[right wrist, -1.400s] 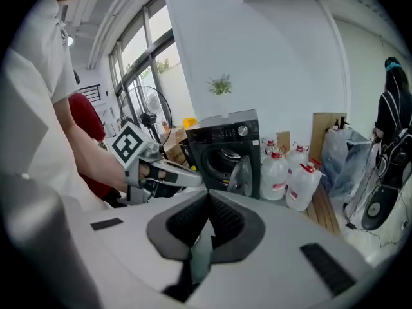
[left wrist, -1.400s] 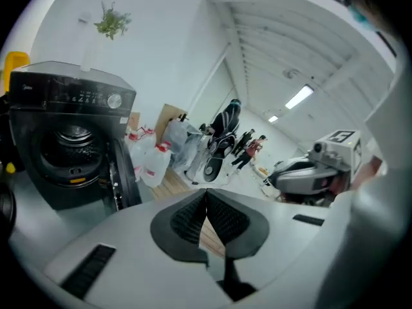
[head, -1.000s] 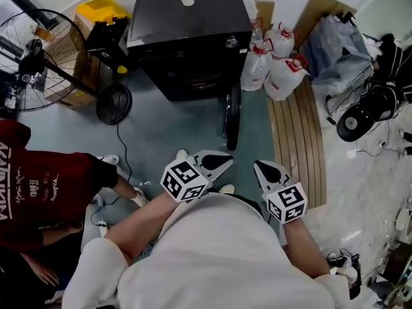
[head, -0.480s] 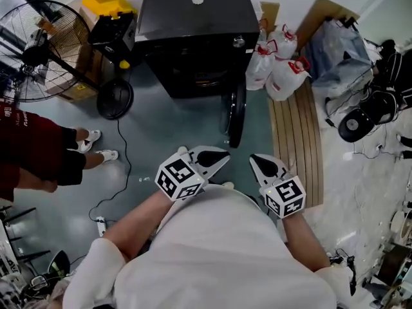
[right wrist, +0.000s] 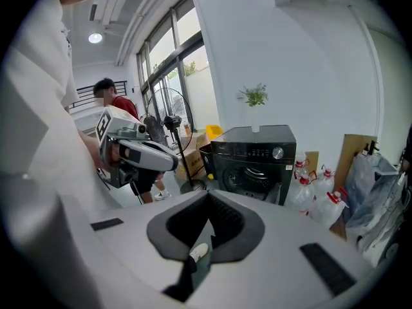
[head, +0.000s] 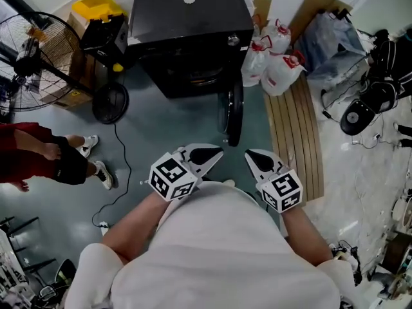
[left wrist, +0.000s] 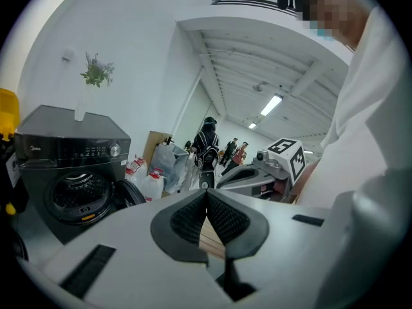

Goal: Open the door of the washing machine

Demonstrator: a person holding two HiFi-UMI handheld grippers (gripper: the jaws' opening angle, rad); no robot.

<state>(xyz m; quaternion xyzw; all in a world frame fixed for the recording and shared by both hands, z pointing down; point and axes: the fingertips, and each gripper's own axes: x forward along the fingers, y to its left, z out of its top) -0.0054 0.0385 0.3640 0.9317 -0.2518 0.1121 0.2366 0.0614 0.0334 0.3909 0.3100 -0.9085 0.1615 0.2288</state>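
Washer (head: pixel 193 31) stands against the far wall, dark, with its door (head: pixel 234 118) swung out on its right side and the drum mouth uncovered. Both grippers hang over the floor (head: pixel 167 140) well short of it. The left gripper (head: pixel 219 152) has its jaws pressed together on nothing; the right gripper (head: pixel 249 154) likewise, jaws together and empty. Jugs (head: pixel 273 63) sit just right of the washer, a fan (head: pixel 32 50) to its left.
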